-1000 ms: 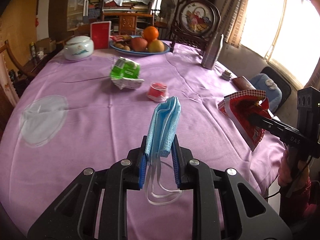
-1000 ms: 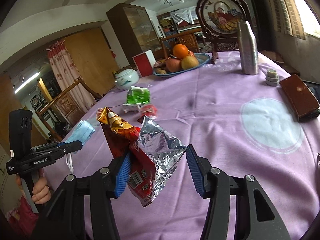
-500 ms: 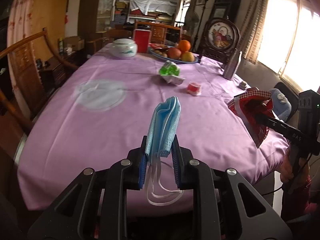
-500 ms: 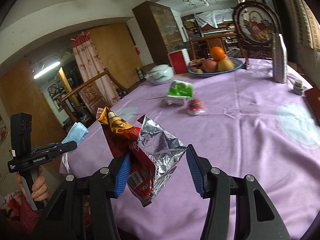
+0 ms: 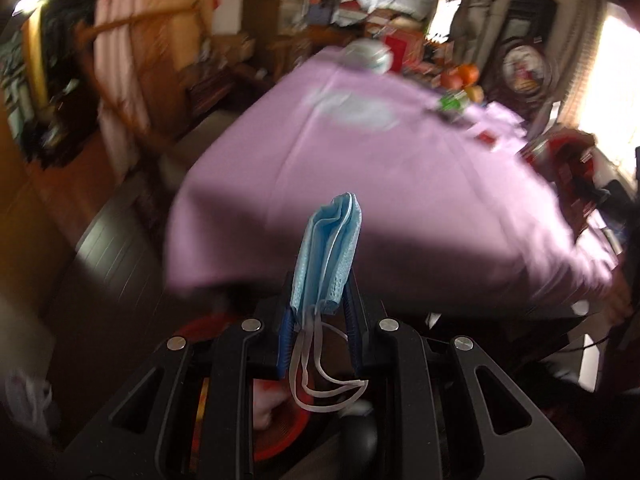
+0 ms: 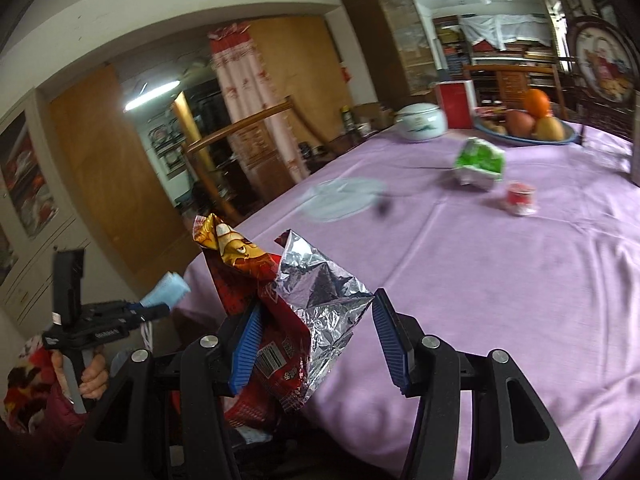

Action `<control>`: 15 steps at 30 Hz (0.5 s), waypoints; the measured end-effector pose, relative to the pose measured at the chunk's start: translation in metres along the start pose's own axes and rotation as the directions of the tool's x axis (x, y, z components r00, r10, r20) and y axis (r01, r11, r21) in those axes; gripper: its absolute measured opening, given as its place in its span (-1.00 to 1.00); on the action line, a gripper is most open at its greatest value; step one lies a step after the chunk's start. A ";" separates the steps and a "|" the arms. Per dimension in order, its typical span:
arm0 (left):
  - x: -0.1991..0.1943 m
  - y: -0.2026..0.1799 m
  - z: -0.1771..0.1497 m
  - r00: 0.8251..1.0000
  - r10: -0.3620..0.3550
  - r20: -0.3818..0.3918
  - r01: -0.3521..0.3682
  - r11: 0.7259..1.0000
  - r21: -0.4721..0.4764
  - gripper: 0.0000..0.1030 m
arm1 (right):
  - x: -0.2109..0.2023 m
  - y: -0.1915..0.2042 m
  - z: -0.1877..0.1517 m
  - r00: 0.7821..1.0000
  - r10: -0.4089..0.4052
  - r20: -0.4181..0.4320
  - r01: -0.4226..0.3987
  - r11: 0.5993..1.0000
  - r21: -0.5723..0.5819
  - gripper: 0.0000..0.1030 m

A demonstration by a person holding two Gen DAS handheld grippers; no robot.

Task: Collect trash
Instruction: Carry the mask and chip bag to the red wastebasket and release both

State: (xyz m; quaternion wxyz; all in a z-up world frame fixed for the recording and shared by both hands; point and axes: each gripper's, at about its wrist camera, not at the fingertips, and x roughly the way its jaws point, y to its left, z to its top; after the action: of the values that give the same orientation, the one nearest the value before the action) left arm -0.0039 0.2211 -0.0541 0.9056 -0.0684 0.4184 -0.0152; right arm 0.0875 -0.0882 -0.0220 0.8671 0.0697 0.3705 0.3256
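Face mask [image 5: 326, 254], blue and folded, stands clamped in the left gripper [image 5: 320, 320] off the edge of the purple-clothed table [image 6: 520, 280]. Right gripper [image 6: 314, 344] grips a crumpled snack wrapper [image 6: 280, 304] over that edge. Green wrapper [image 6: 478, 164] and red cup [image 6: 519, 198] lie on the cloth.

This is a home, probably the dining room. A big table [image 6: 520, 280] carries a purple cloth, a fruit plate [image 6: 528, 130] and a white lidded pot [image 6: 420, 122]. Around it stand a wooden chair [image 6: 240, 148], glass cabinets [image 6: 404, 40], full bookshelves [image 6: 500, 52] and a flowered curtain [image 6: 244, 92].
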 end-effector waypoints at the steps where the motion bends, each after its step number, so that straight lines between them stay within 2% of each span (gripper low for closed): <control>1: 0.003 0.009 -0.008 1.000 0.008 -0.024 -0.009 1.000 -0.014 -0.54 | 0.003 0.006 -0.001 1.000 0.007 -0.008 -0.007 1.000 -0.008 0.04; 5: 0.030 0.049 -0.042 0.990 -0.004 -0.139 -0.011 0.994 -0.107 -0.43 | 0.027 0.036 0.000 0.997 0.047 -0.055 -0.050 0.998 -0.047 0.04; 7: 0.046 0.062 -0.059 0.981 -0.017 -0.195 -0.013 0.988 -0.152 -0.09 | 0.040 0.053 0.000 0.994 0.067 -0.085 -0.073 0.995 -0.068 0.04; 9: 0.056 0.074 -0.071 0.976 -0.029 -0.218 -0.014 0.981 -0.196 0.47 | 0.053 0.071 -0.001 0.990 0.084 -0.115 -0.095 0.991 -0.092 0.03; 12: 0.062 0.091 -0.080 0.973 -0.058 -0.222 -0.005 0.963 -0.270 0.59 | 0.066 0.092 -0.005 0.983 0.102 -0.153 -0.121 0.985 -0.119 0.03; 15: 0.054 0.108 -0.082 0.978 -0.090 -0.186 0.022 0.941 -0.339 0.64 | 0.081 0.112 -0.010 0.972 0.122 -0.199 -0.151 0.979 -0.140 0.03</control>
State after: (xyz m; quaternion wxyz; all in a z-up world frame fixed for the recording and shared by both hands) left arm -0.0341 0.3141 -0.1618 0.8337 -0.2313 0.5009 0.0233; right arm 0.0649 0.0480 -0.0367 0.8062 -0.0035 0.4192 0.4174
